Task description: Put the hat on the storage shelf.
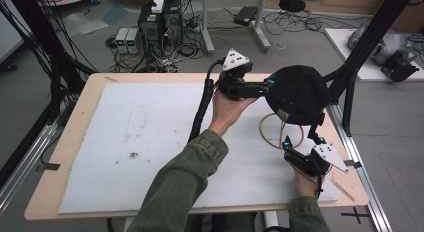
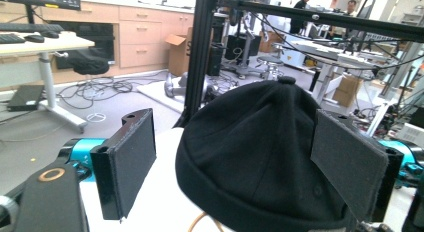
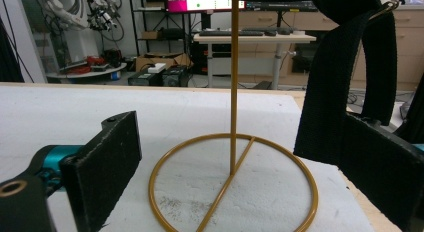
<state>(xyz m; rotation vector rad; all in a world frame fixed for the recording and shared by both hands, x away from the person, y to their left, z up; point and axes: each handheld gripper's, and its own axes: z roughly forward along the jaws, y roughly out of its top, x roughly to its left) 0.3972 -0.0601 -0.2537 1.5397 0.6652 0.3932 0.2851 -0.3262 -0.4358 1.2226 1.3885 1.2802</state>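
Observation:
A black cap sits on top of a thin gold wire stand at the right of the table. My left gripper reaches in from the cap's left side, level with it. In the left gripper view the cap lies between the two wide-apart pads of that gripper; the left pad stands clear of it. My right gripper rests low by the stand's ring base. In the right gripper view this gripper is open around the stand's pole, and a black strap hangs beside its right pad.
A white foam mat covers most of the wooden table. A black frame post rises just right of the cap. Computers and tangled cables lie on the floor beyond the far edge.

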